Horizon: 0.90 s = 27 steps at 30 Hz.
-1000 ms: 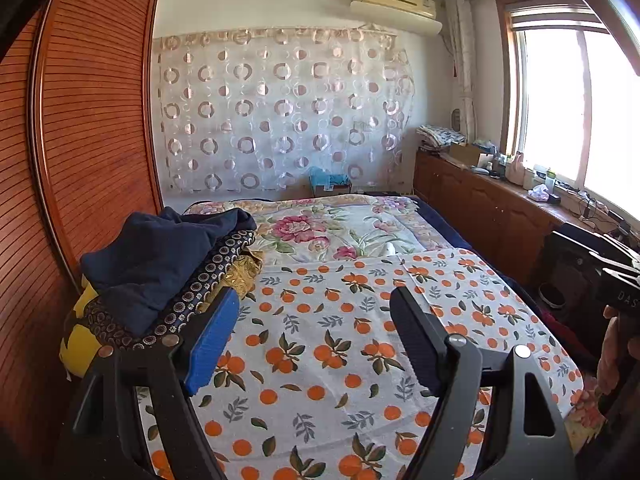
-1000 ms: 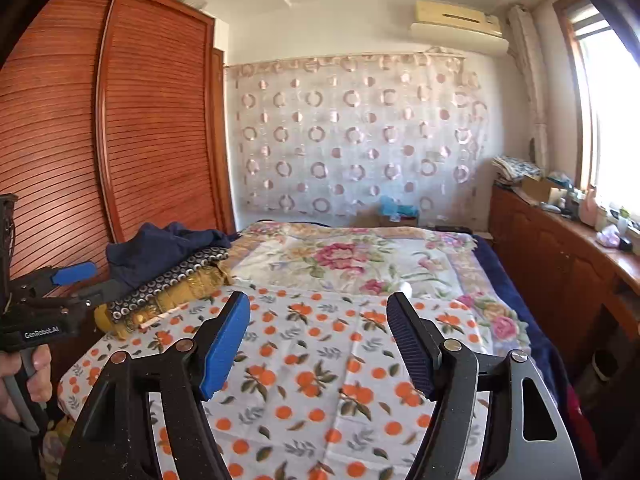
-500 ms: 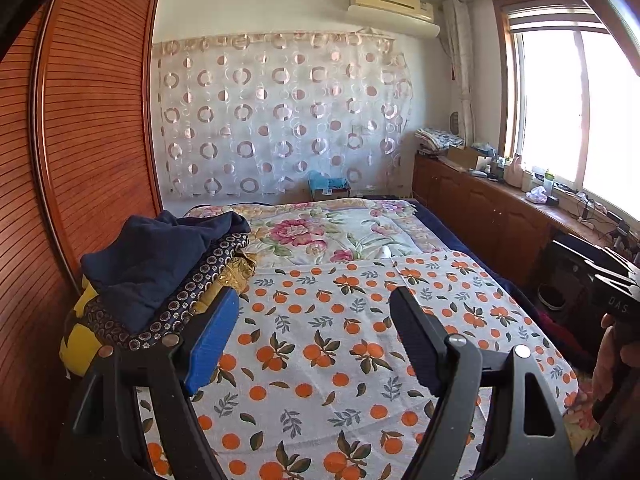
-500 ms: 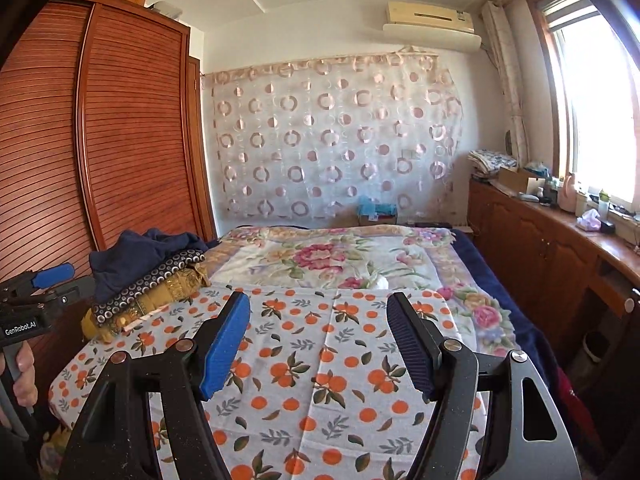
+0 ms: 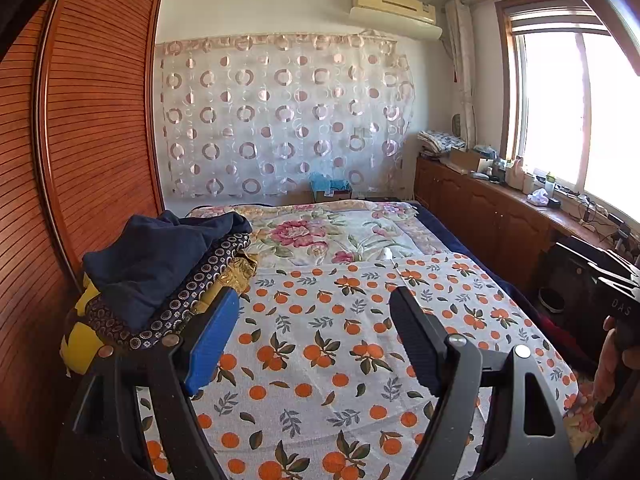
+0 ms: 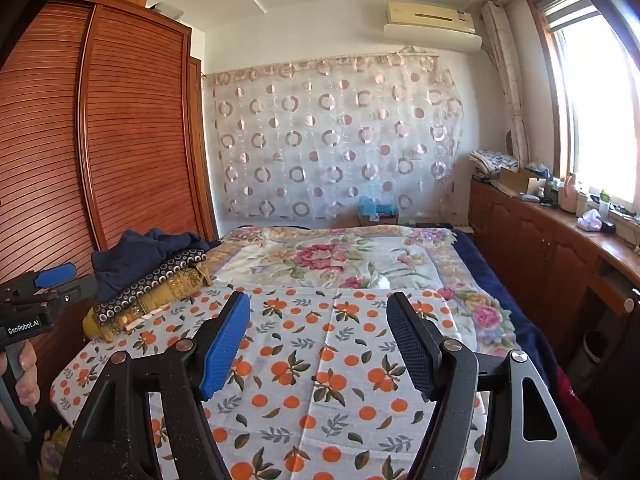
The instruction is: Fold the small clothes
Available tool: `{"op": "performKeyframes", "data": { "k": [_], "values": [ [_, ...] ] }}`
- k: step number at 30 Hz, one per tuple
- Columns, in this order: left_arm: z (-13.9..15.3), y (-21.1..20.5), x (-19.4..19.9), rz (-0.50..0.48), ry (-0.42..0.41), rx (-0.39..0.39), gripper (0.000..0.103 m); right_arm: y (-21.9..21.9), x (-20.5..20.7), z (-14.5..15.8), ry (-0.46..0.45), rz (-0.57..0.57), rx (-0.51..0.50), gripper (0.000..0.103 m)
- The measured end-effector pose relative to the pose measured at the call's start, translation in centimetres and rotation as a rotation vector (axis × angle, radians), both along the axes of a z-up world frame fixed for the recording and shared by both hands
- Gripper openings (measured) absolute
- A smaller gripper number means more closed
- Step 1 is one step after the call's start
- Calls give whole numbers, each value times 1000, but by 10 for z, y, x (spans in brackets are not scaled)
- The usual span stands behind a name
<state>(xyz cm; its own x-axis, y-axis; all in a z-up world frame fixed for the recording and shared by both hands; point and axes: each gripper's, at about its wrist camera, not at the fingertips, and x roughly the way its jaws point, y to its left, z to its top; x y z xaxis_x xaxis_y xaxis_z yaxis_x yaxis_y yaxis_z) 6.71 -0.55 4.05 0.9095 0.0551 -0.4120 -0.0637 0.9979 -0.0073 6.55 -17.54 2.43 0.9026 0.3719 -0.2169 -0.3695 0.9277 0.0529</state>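
Note:
A pile of clothes (image 5: pixel 160 276) lies at the bed's left edge: a dark navy garment on top, a navy circle-print piece and a yellow piece beneath. The same pile (image 6: pixel 148 276) shows left of centre in the right wrist view. My left gripper (image 5: pixel 314 304) hovers open above the orange-print cloth (image 5: pixel 344 344), just right of the pile, with nothing between its fingers. My right gripper (image 6: pixel 318 308) is also open and empty over that orange-print cloth (image 6: pixel 332 364). Each hand-held gripper appears at the edge of the other's view.
A slatted wooden wardrobe (image 5: pixel 100 140) stands close along the bed's left side. Low wooden cabinets (image 6: pixel 552 256) with clutter run under the window on the right. A floral quilt (image 5: pixel 332 232) covers the far half of the bed. A patterned curtain (image 6: pixel 336 140) hangs on the back wall.
The right wrist view has tilted up slightly, showing more ceiling and wardrobe top. Both grippers stay open and hardly shift.

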Motion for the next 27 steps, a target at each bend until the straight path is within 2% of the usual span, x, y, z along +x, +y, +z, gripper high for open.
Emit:
{"op": "performKeyframes", "data": {
  "k": [27],
  "values": [
    [4,-8,-5,-5,-24,9,78,-14,6,-7,-23,21,-3,73]
  ]
}}
